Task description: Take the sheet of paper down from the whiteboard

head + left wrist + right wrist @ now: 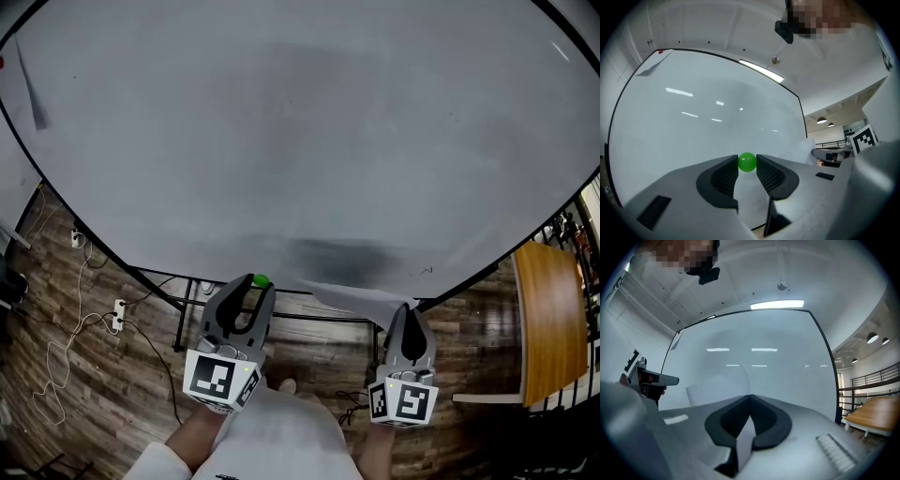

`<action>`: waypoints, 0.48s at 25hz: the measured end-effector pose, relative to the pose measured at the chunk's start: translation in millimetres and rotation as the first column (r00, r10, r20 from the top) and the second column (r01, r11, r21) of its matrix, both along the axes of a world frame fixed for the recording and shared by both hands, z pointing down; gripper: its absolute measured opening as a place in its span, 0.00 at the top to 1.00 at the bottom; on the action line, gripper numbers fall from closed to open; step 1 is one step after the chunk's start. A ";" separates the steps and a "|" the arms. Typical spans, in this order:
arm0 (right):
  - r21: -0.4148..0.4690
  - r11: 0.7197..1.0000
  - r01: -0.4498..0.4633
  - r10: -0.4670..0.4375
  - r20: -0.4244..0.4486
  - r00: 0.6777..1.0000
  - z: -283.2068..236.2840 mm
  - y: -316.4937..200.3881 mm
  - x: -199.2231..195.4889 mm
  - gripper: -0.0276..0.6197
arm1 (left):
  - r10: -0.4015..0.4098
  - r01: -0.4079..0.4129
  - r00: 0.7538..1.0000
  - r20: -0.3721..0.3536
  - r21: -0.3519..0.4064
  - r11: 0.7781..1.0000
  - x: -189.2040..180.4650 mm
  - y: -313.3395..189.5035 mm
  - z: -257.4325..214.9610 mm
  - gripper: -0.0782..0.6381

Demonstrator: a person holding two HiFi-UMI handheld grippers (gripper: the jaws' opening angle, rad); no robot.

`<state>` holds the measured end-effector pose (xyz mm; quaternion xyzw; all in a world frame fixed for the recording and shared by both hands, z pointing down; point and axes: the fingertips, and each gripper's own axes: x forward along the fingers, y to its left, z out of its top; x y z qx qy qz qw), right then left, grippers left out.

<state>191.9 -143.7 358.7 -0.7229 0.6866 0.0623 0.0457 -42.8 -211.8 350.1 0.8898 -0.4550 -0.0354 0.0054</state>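
A big whiteboard (pixel 300 131) fills the head view. The sheet of paper (pixel 349 297) hangs off its lower edge, pulled toward me, and my right gripper (pixel 408 309) is shut on its corner. In the right gripper view the jaws (pixel 751 397) meet on a strip of the sheet (pixel 744 442), and the rest of it (pixel 717 390) lies against the board. My left gripper (pixel 256 287) is shut on a small green ball magnet (pixel 261 279), just left of the sheet. The magnet (pixel 746 161) sits pinched between the pads, in front of the board.
A second sheet (pixel 30 89) is pinned at the board's top left under a red magnet (pixel 660 51). The board's black stand (pixel 281 320) is below it. Cables and a power strip (pixel 119 314) lie on the wooden floor at left. A wooden table (pixel 548 319) stands at right.
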 end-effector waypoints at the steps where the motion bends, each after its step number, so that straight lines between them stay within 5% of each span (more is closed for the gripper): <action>1: -0.002 1.000 0.002 -0.002 -0.002 1.000 0.3 -0.7 0.5 0.94 | -0.001 0.001 1.000 0.001 -0.001 1.000 0.3 0.5 0.4 0.72; 12: -0.007 1.000 0.016 -0.017 -0.027 1.000 -1.9 1.5 -4.9 0.94 | 0.001 -0.001 1.000 0.001 0.004 1.000 1.5 8.8 -0.5 0.72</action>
